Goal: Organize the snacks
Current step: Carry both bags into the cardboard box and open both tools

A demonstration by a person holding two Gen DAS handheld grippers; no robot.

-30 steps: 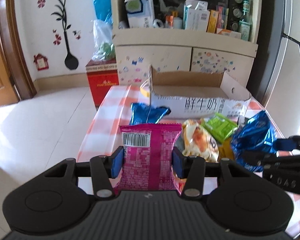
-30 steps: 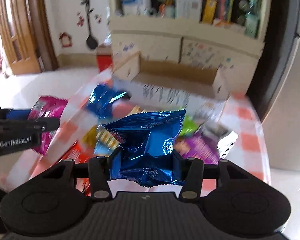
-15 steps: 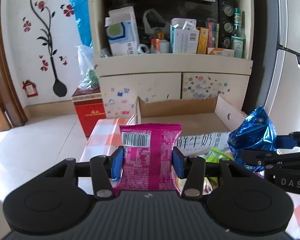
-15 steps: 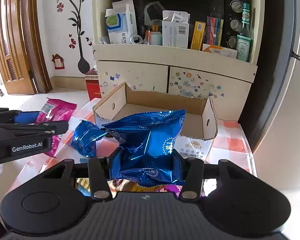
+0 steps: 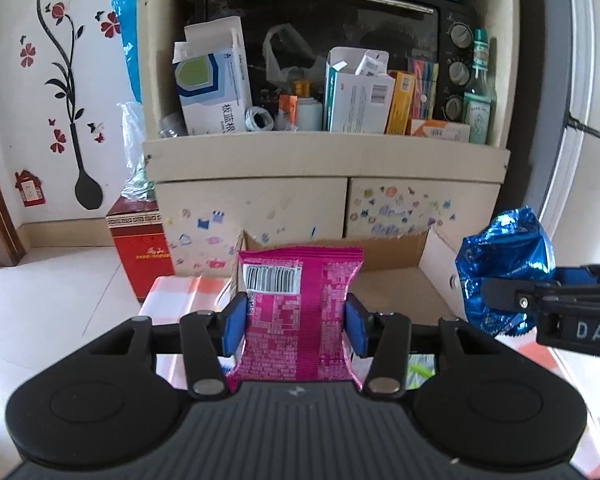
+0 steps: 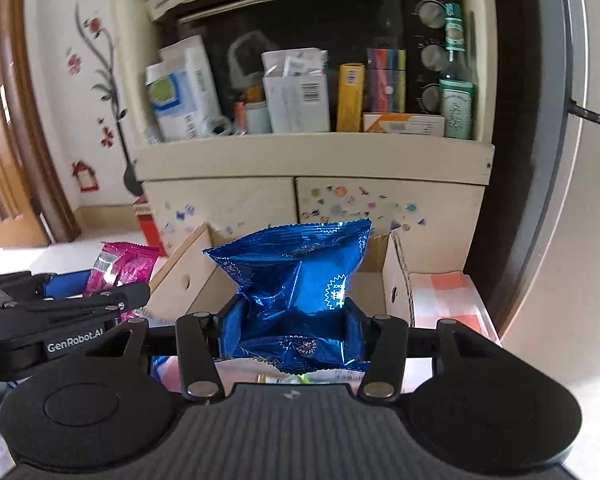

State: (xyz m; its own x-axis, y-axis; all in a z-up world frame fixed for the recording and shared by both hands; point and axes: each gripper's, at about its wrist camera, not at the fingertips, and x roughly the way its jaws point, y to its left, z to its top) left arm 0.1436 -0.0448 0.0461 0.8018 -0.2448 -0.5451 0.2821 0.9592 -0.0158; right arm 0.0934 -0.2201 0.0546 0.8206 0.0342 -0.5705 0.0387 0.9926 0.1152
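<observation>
Up close in the left wrist view, the left hand-held gripper (image 5: pixel 296 322) pinches a pink snack packet (image 5: pixel 298 316) between its blue pads (image 5: pixel 234 322), the packet standing upright with its barcode near the top edge. Behind the packet sits an open cardboard box (image 5: pixel 396 280), its brown inside showing, resting on a bench covered with an orange-and-white checked cloth (image 5: pixel 180 292). At the right edge the right hand-held gripper (image 5: pixel 512 296) reaches in from the side, clamped on a crumpled blue foil packet (image 5: pixel 504 264) that hangs beside the box's right wall. A cream cabinet (image 5: pixel 324 160) crowded with boxes and a bottle stands beyond the box, and a red box (image 5: pixel 140 252) sits on the floor to its left. Seen from the right wrist view, which is somewhat blurred, the right hand-held gripper (image 6: pixel 292 332) presses its pads against the blue foil packet (image 6: pixel 296 280), which bulges upward in front of the cardboard box (image 6: pixel 396 284). To the left, the left hand-held gripper (image 6: pixel 112 296) enters from the side with the pink snack packet (image 6: pixel 120 268) caught in its tips, just beside the box's left wall. A strip of checked cloth (image 6: pixel 448 300) shows to the right of the box.
</observation>
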